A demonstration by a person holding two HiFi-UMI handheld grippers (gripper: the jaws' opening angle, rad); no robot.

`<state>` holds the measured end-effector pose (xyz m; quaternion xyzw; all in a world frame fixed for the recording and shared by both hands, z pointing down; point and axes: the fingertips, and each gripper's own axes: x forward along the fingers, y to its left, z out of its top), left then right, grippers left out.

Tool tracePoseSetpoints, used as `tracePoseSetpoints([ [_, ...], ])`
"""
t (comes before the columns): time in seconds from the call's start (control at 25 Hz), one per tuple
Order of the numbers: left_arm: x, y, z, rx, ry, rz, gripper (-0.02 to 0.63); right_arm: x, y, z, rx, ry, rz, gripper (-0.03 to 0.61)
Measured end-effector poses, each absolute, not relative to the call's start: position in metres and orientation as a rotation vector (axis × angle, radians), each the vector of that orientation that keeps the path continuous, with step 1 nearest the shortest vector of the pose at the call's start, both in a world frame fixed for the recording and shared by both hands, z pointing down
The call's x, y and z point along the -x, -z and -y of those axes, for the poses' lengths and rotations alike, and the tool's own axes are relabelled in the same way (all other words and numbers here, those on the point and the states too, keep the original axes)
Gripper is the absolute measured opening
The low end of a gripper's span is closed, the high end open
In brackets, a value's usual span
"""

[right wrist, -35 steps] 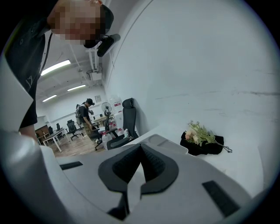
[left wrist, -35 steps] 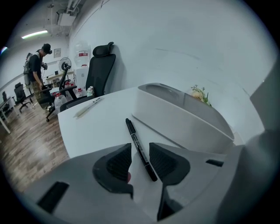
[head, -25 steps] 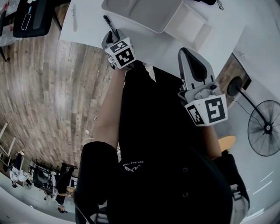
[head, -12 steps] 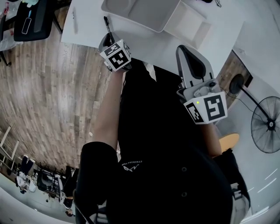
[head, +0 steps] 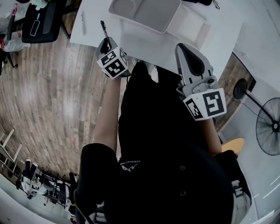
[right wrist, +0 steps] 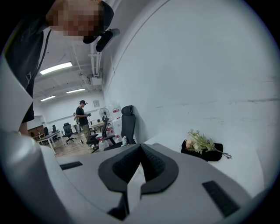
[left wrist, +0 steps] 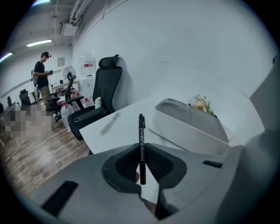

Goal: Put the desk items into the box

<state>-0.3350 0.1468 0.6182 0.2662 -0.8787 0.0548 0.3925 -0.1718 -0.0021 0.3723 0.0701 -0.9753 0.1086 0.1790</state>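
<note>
My left gripper [head: 105, 42] is shut on a black marker pen [head: 104, 29] and holds it above the near left part of the white table [head: 144, 43]. Its jaws have just been closing with the pen between them. In the left gripper view the pen [left wrist: 141, 131] stands out forward from between the pads of that gripper [left wrist: 141, 148]. Beyond it sits the white box [head: 148, 12], open, its curved wall [left wrist: 188, 131] to the right of the pen. My right gripper [head: 184, 50] hovers over the table's near edge, shut [right wrist: 140, 146], nothing held.
A silver pen [head: 82, 18] [left wrist: 109, 123] lies near the table's left edge. A black office chair [head: 41, 19] [left wrist: 103, 92] stands off that corner. Flowers on a black pouch [right wrist: 203, 144] lie far back by the wall. A fan [head: 269, 127] stands on the floor at right.
My left gripper has lifted up and away with the black pen, which left the table surface. The right gripper has barely shifted.
</note>
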Motion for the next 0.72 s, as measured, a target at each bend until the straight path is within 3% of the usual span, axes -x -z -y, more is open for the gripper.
tracePoseSetpoints([
  [0.72,0.302,-0.469,-0.168,-0.961,-0.057,2.444,0.044,0.149,-0.332,-0.038,-0.203,-0.248,2.886,0.000],
])
